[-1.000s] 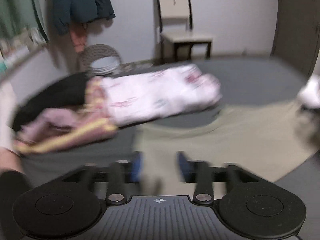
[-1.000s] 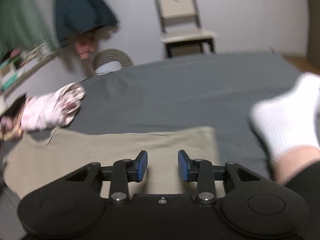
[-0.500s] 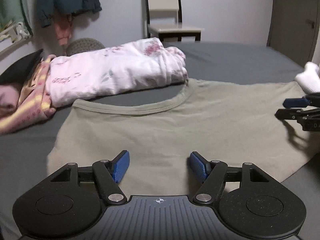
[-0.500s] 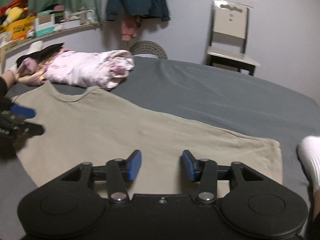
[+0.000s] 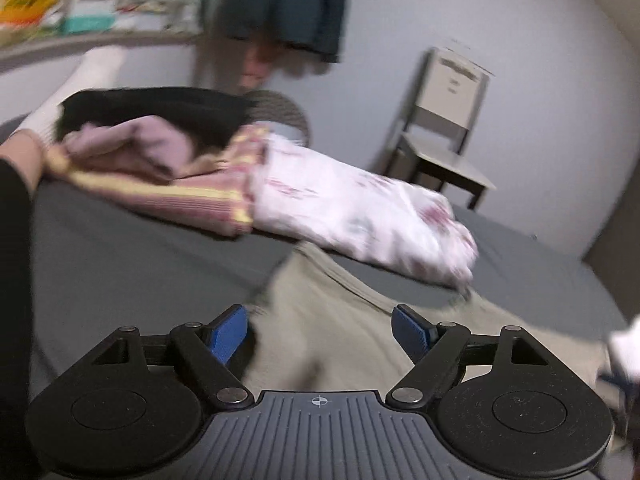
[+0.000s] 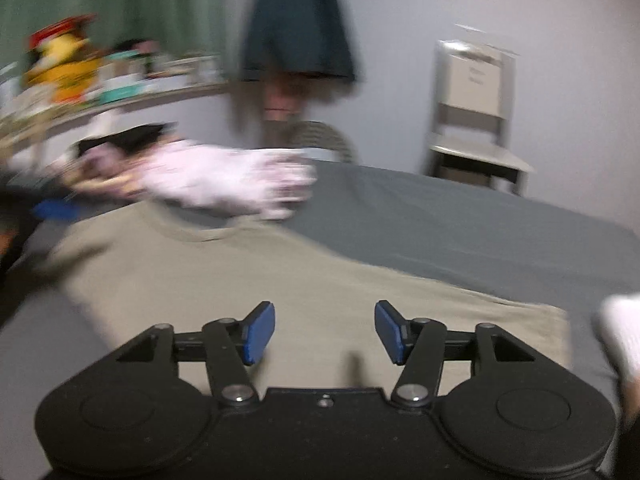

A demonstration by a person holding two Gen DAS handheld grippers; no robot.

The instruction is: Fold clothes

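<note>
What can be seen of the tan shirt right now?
The tan shirt is a plain khaki knit with a ribbed round neckline, spread flat on the grey bedsheet. Its neckline lies toward the floral garment, which looks to sit just at or over the collar; blur hides whether they touch. The straight hem lies at the right end. Both grippers, left and right, are open above it, gripping nothing.

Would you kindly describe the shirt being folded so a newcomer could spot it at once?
Start at the grey bed. Spread flat on its near side, just ahead of both open grippers, lies the beige shirt. Unlike the floral bundle behind its collar, it is plain, unfolded and a single colour.
</note>
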